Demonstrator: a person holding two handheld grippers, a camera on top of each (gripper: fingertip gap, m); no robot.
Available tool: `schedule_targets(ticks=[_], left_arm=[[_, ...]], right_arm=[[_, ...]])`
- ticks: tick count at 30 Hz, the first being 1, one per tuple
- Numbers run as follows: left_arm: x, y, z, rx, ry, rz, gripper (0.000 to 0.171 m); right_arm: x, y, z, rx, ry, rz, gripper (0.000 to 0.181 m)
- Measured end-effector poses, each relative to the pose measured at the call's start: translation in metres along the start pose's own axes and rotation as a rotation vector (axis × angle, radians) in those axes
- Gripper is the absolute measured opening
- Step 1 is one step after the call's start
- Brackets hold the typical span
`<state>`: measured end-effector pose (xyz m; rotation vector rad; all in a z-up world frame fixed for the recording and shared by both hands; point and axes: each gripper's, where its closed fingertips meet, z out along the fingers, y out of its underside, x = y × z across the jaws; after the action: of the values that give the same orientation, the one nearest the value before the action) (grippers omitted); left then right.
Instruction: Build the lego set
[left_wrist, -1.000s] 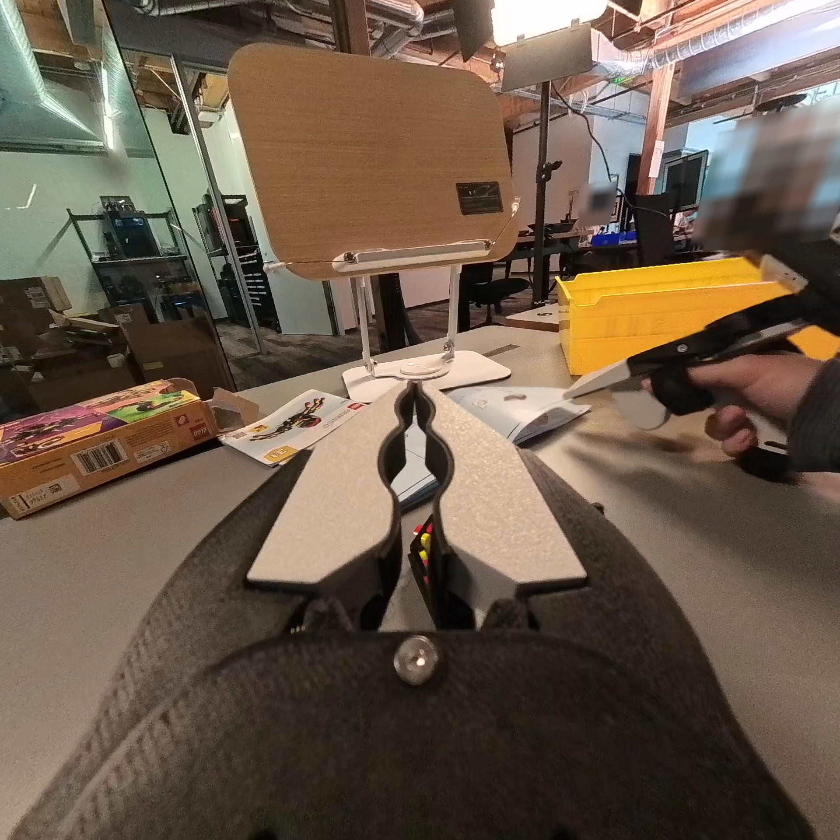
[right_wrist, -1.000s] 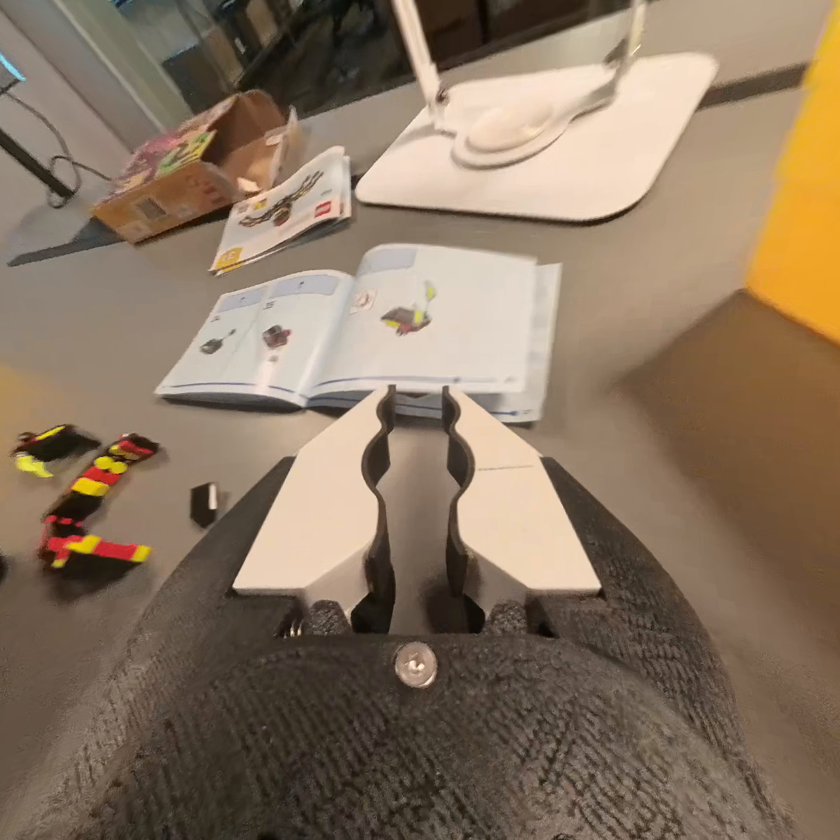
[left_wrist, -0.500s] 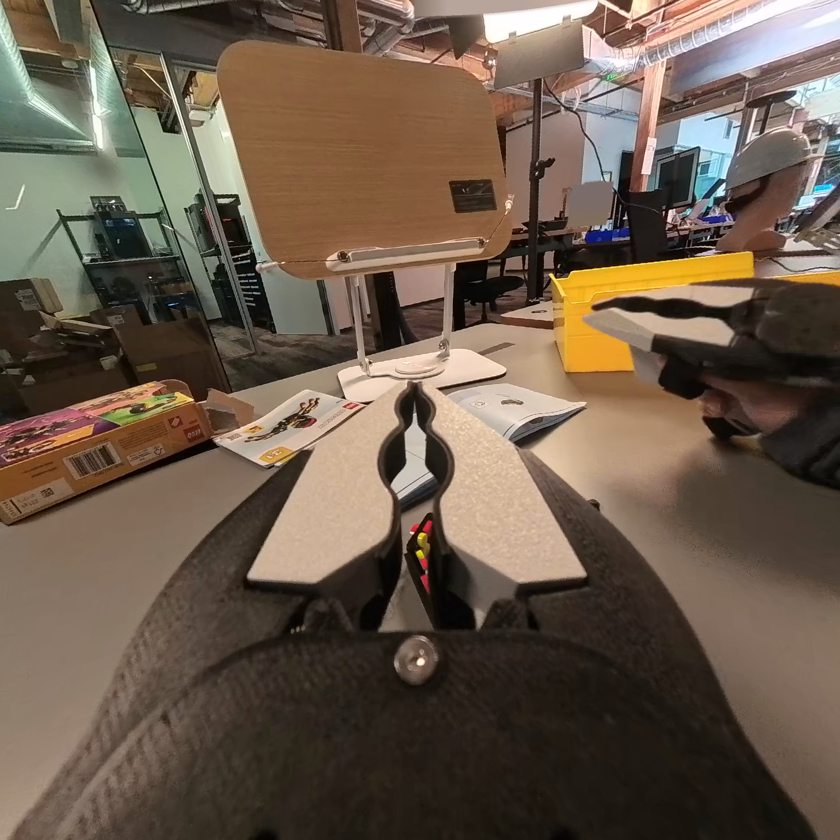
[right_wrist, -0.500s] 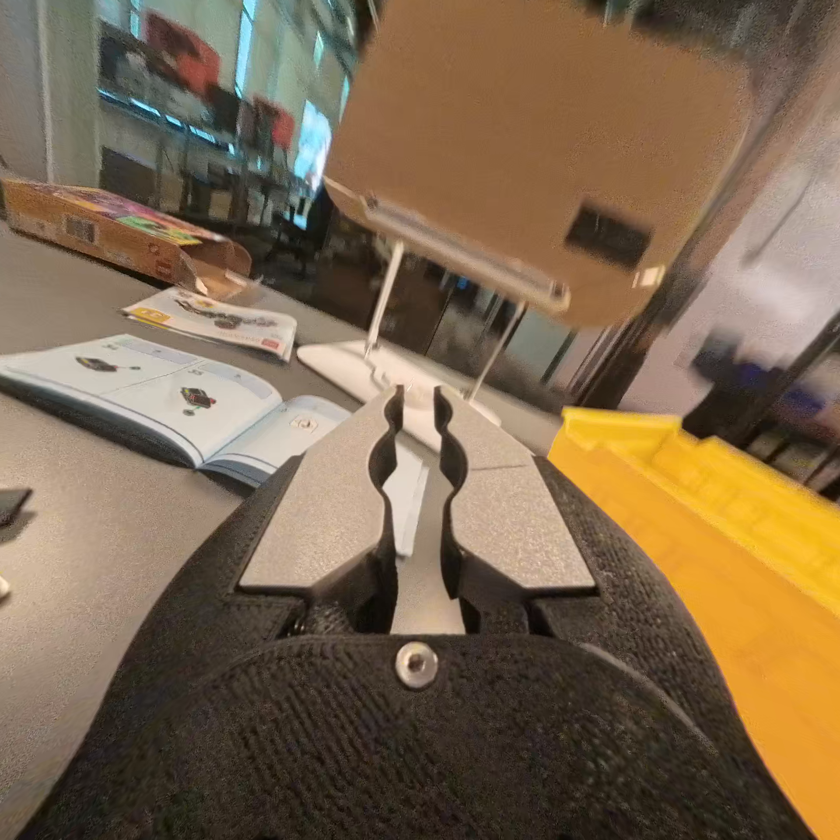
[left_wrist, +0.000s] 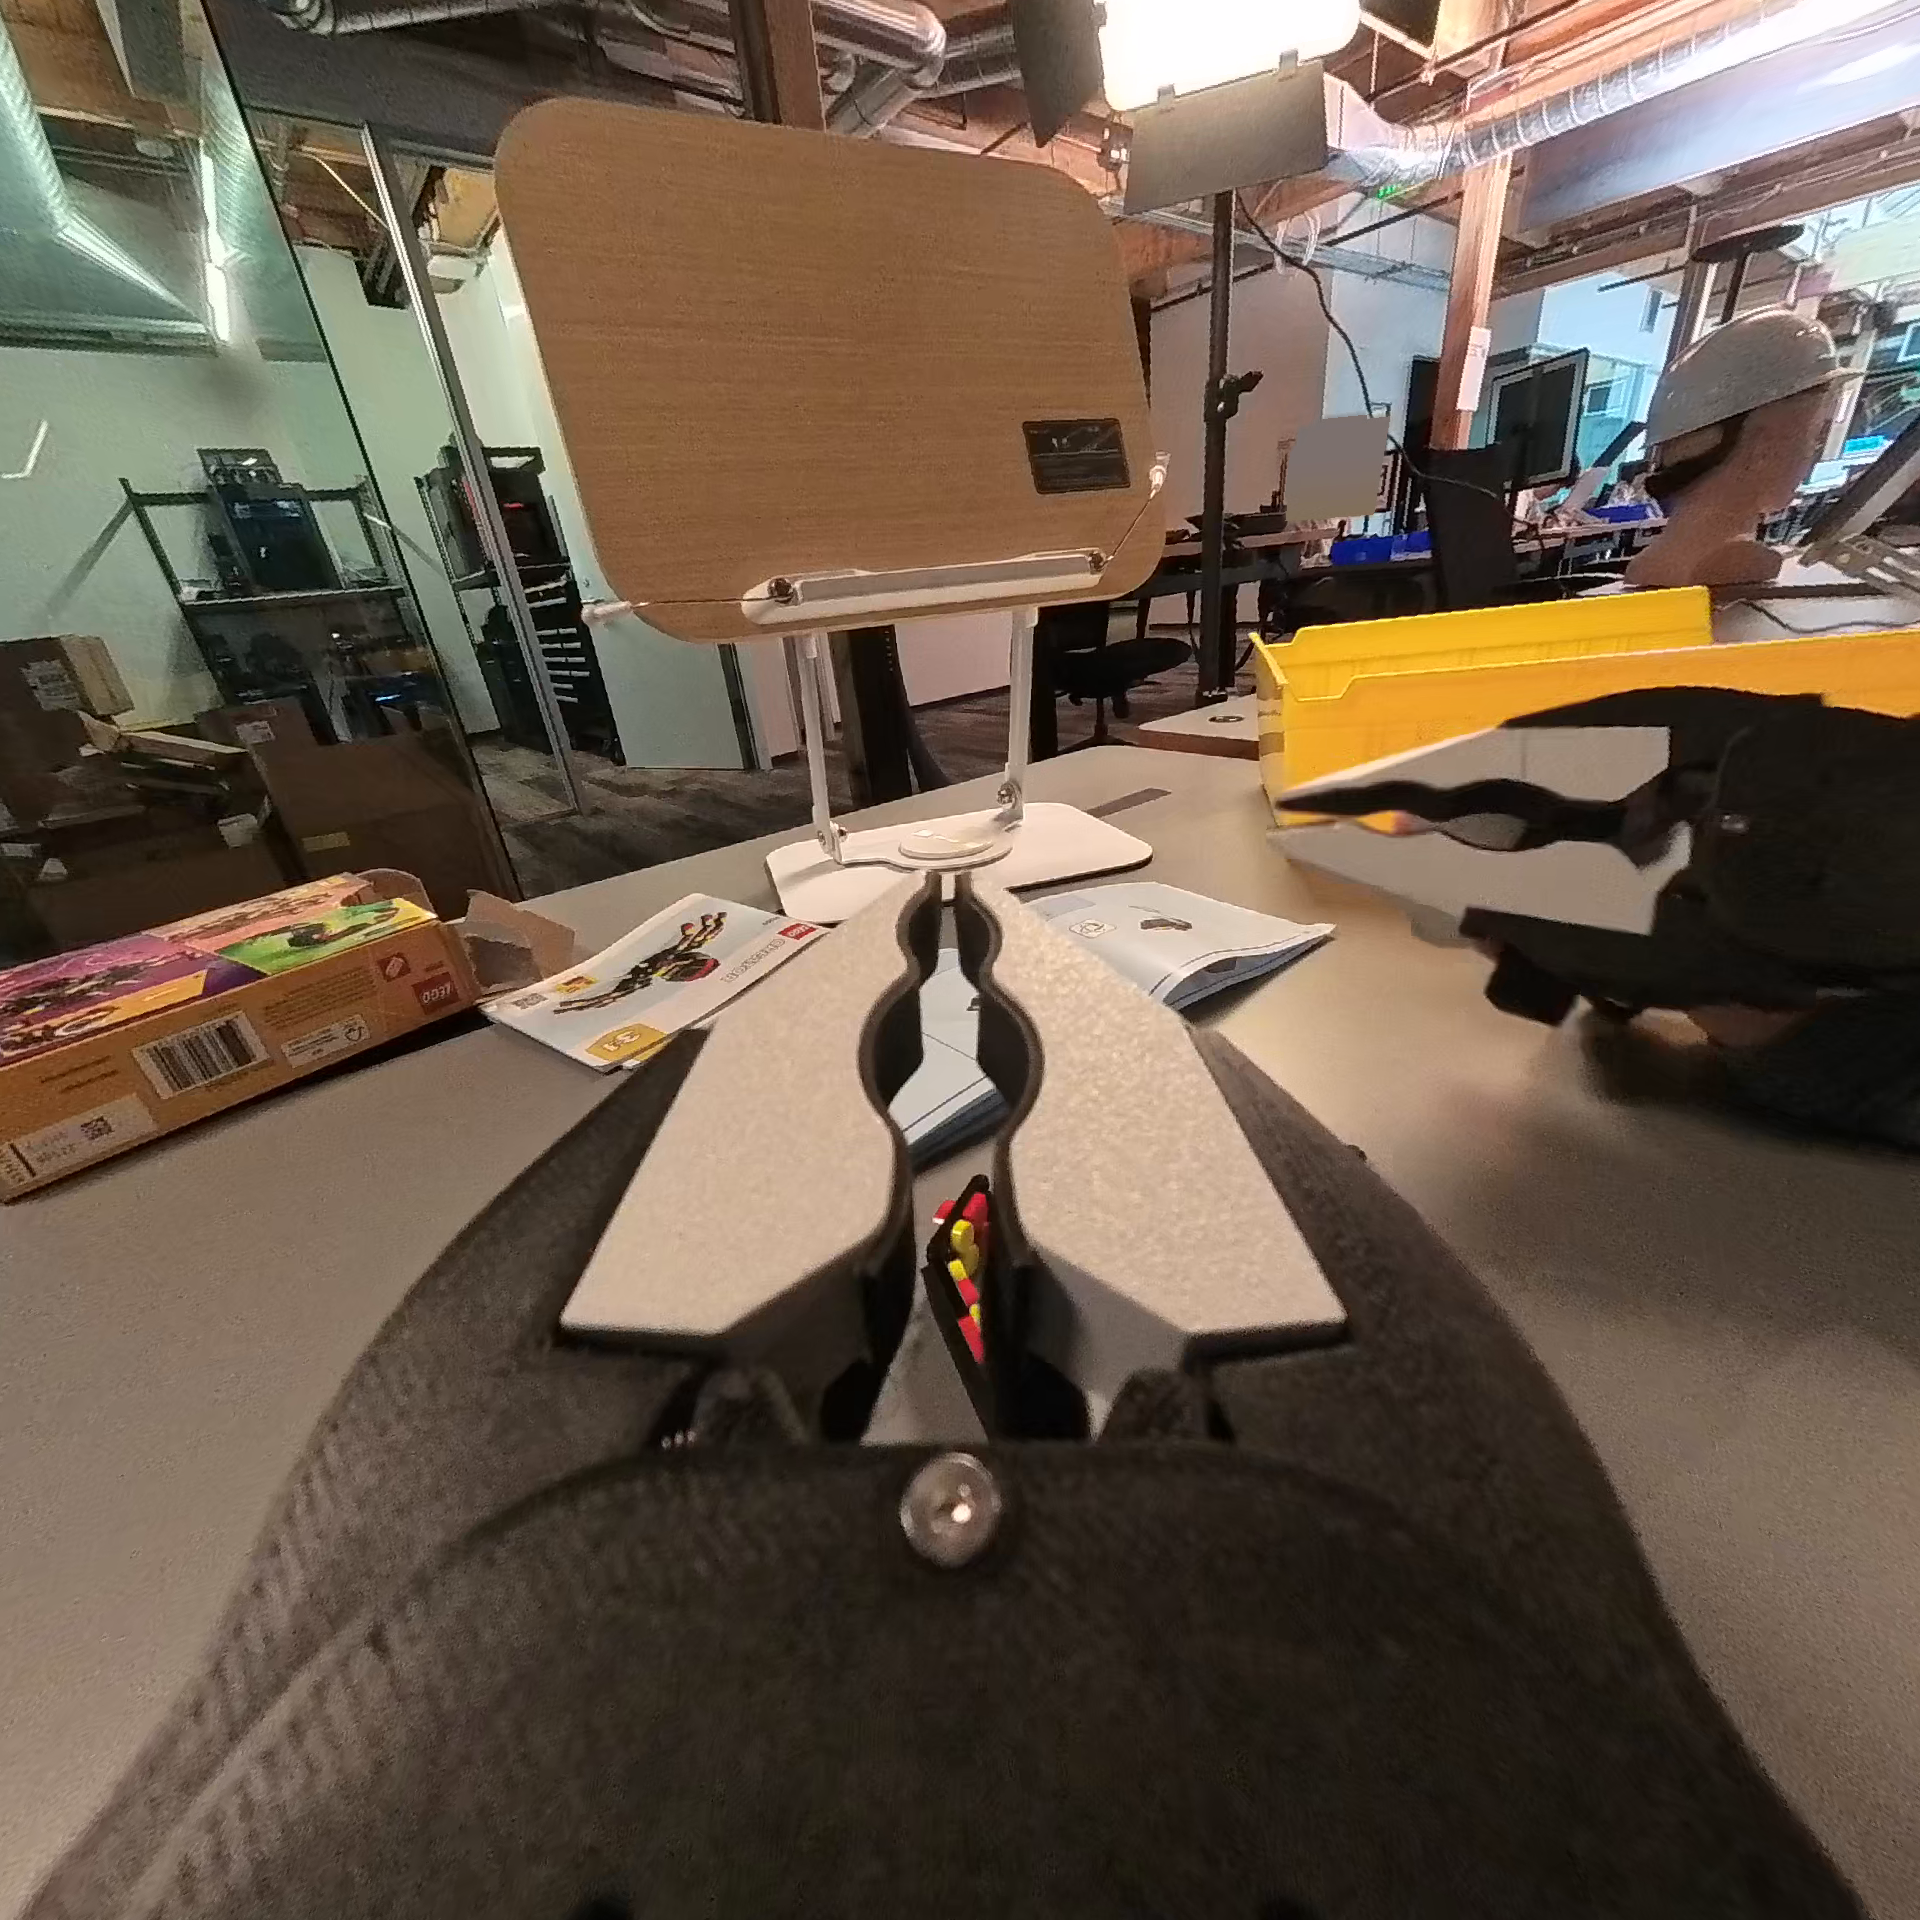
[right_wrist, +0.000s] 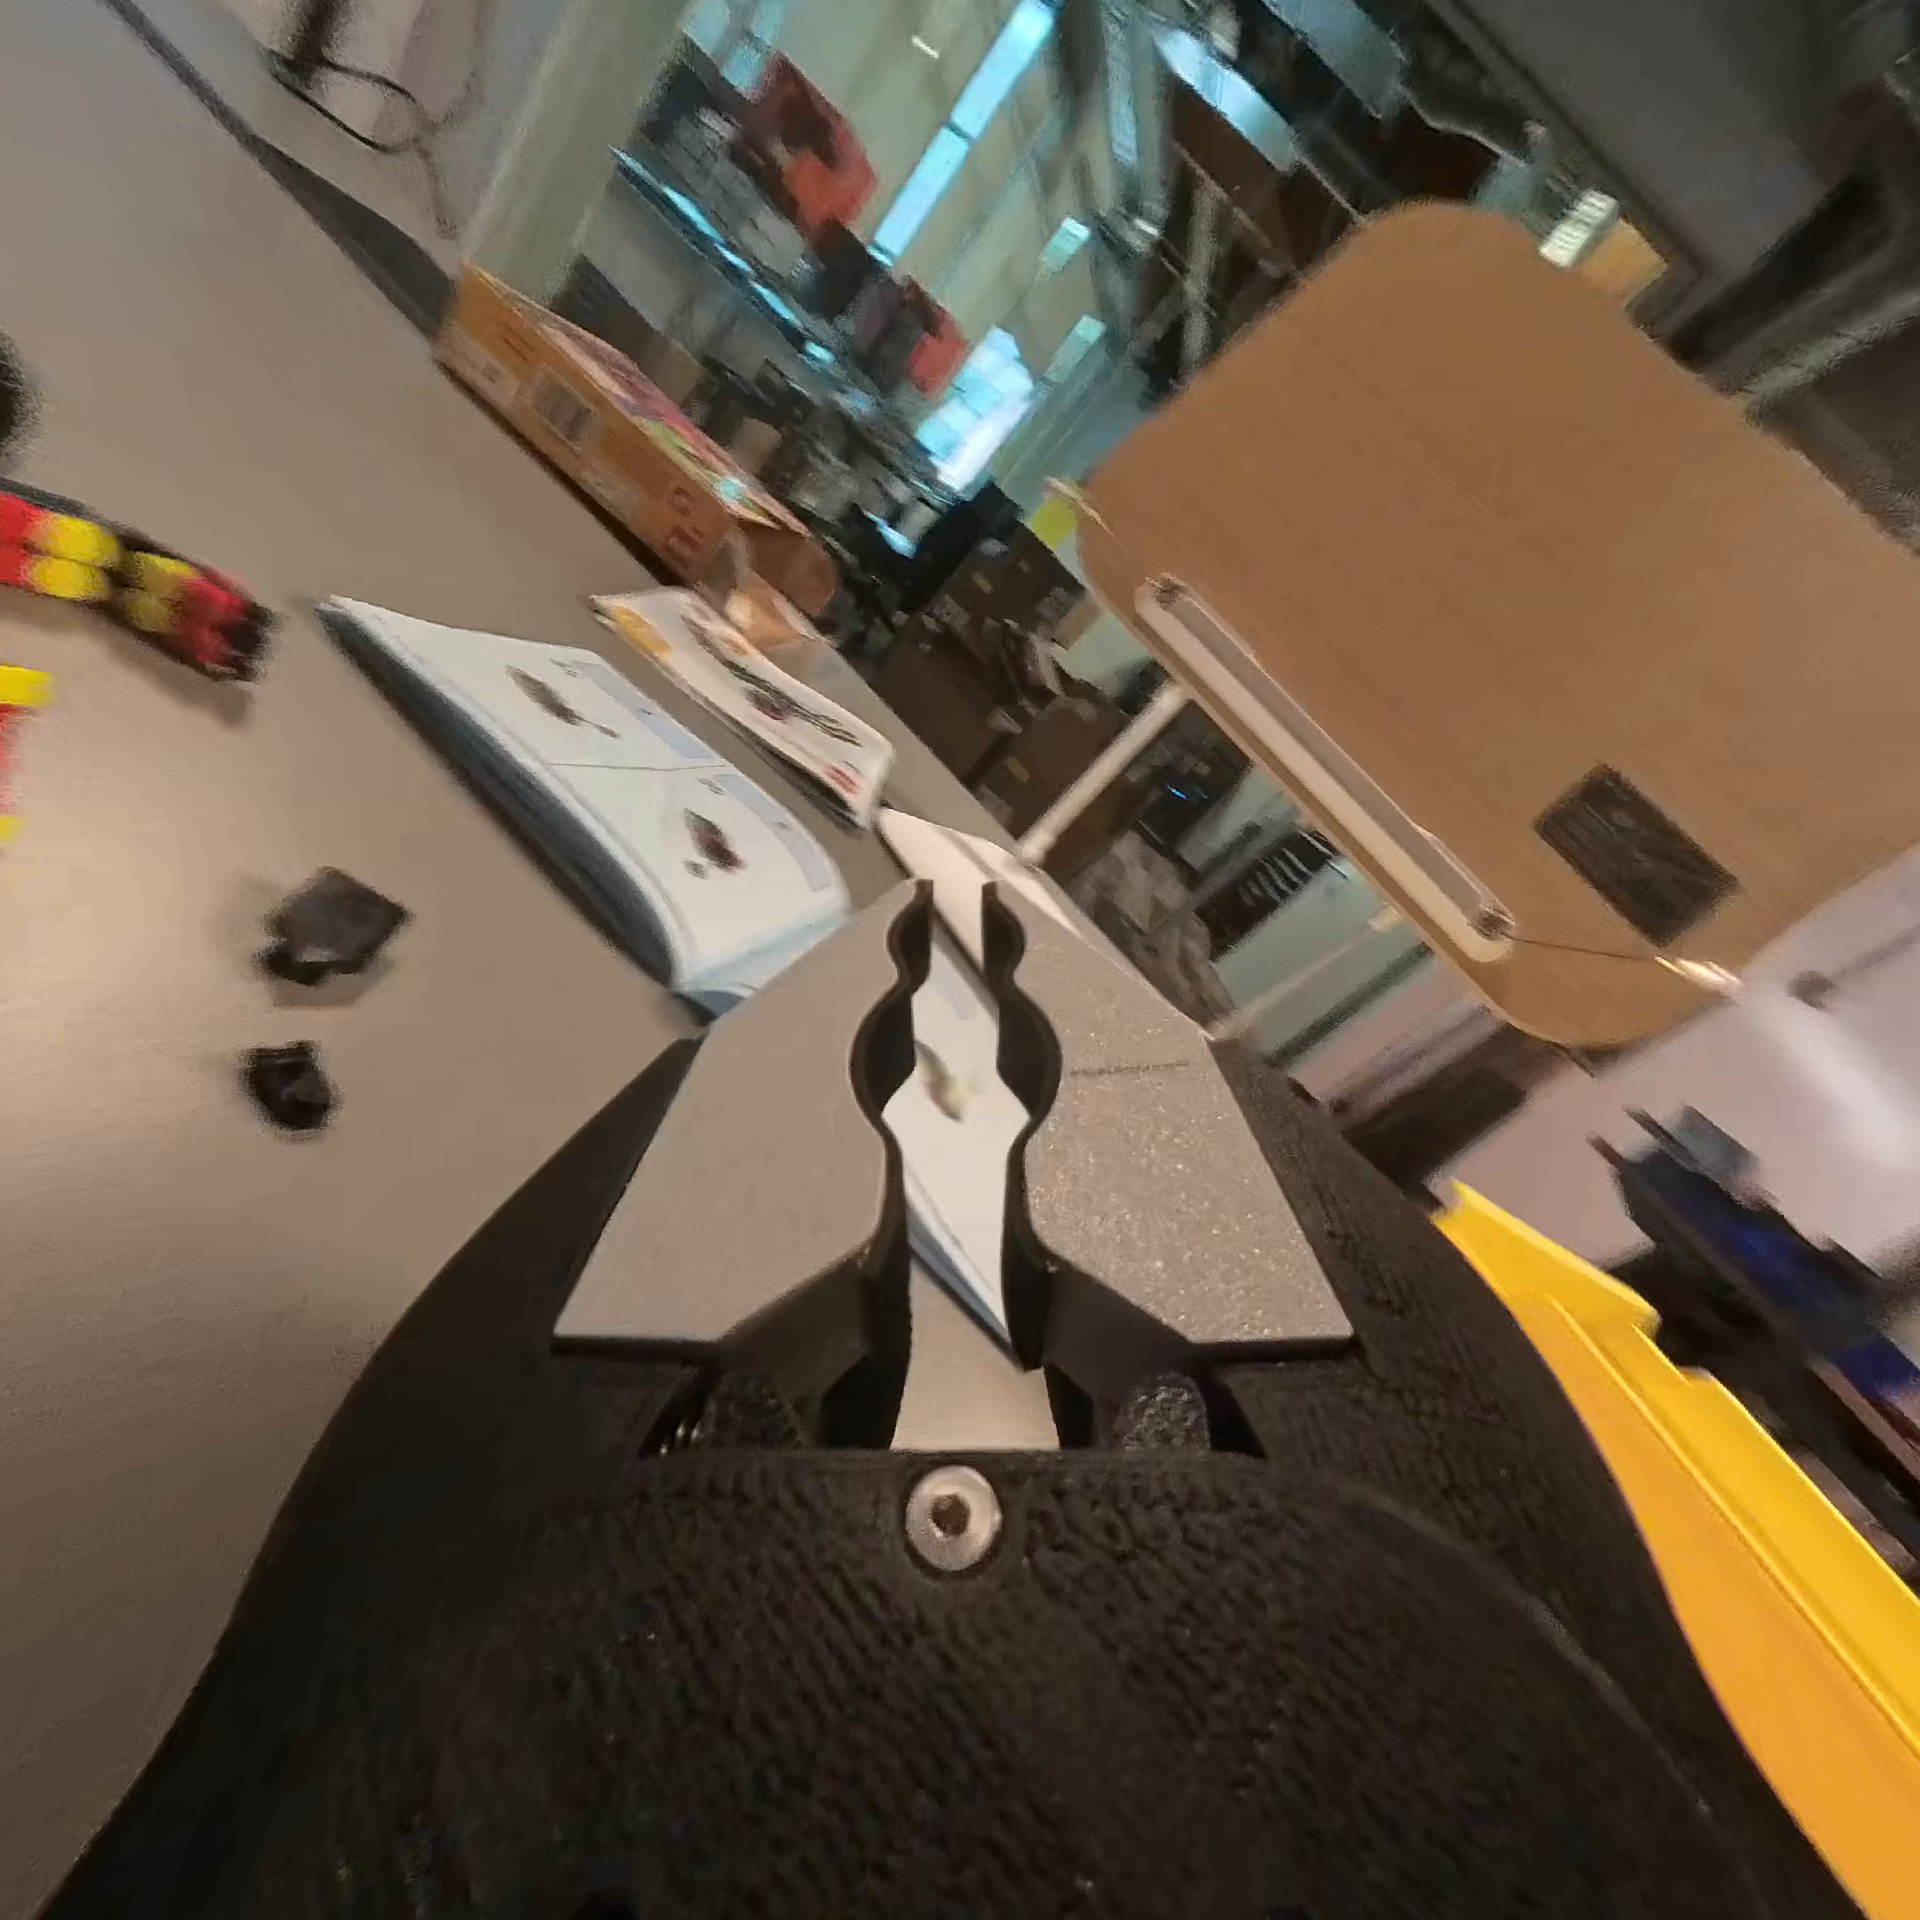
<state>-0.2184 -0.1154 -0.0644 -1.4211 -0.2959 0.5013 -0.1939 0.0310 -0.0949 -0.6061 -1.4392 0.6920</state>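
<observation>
My left gripper (left_wrist: 947, 885) is shut on a small black, red and yellow lego assembly (left_wrist: 963, 1273) held deep between its jaws, low over the grey table (left_wrist: 312, 1247). My right gripper (right_wrist: 955, 894) is empty, its jaws a narrow gap apart. It also shows in the left wrist view (left_wrist: 1290, 816), turned on its side at the right, just above the table. A black, red and yellow lego strip (right_wrist: 135, 582) and two small black pieces (right_wrist: 327, 925) lie on the table left of it.
An open instruction booklet (left_wrist: 1174, 935) (right_wrist: 623, 769) lies ahead, with a second booklet (left_wrist: 665, 977) and the opened set box (left_wrist: 208, 1008) to its left. A wooden book stand (left_wrist: 831, 384) stands behind on a white base. A yellow bin (left_wrist: 1455, 665) (right_wrist: 1662, 1455) is at the right. The left gripper's tips are roughly 15 cm from the right gripper's.
My right gripper has swung up from looking down at the table, rolled to one side and narrowed its jaws. It now sits lower and nearer in the left view. My left gripper has barely moved.
</observation>
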Motion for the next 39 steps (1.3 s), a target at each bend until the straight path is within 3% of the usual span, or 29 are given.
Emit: schedule_targets(ticks=[4, 8, 11, 22, 27, 39], left_arm=[[0.0, 0.0, 0.0, 0.004, 0.001, -0.002, 0.001], [0.001, 0.0, 0.0, 0.002, 0.003, 0.001, 0.001], [0.001, 0.0, 0.0, 0.003, 0.002, 0.001, 0.001], [0.001, 0.0, 0.0, 0.001, 0.003, 0.0, 0.001], [0.001, 0.0, 0.0, 0.0, 0.003, 0.002, 0.001], [0.002, 0.001, 0.0, -0.001, 0.005, 0.004, 0.0]], right_arm=[[-0.032, -0.015, 0.011, 0.071, -0.22, 0.029, 0.018], [-0.059, 0.011, 0.034, -0.059, -0.402, -0.082, 0.029], [-0.067, 0.02, 0.044, -0.092, -0.442, -0.152, 0.028], [-0.066, 0.025, 0.054, -0.112, -0.406, -0.193, 0.02], [-0.049, 0.026, 0.06, -0.137, -0.292, -0.158, 0.009], [0.002, 0.045, 0.079, -0.313, -0.065, 0.19, 0.005]])
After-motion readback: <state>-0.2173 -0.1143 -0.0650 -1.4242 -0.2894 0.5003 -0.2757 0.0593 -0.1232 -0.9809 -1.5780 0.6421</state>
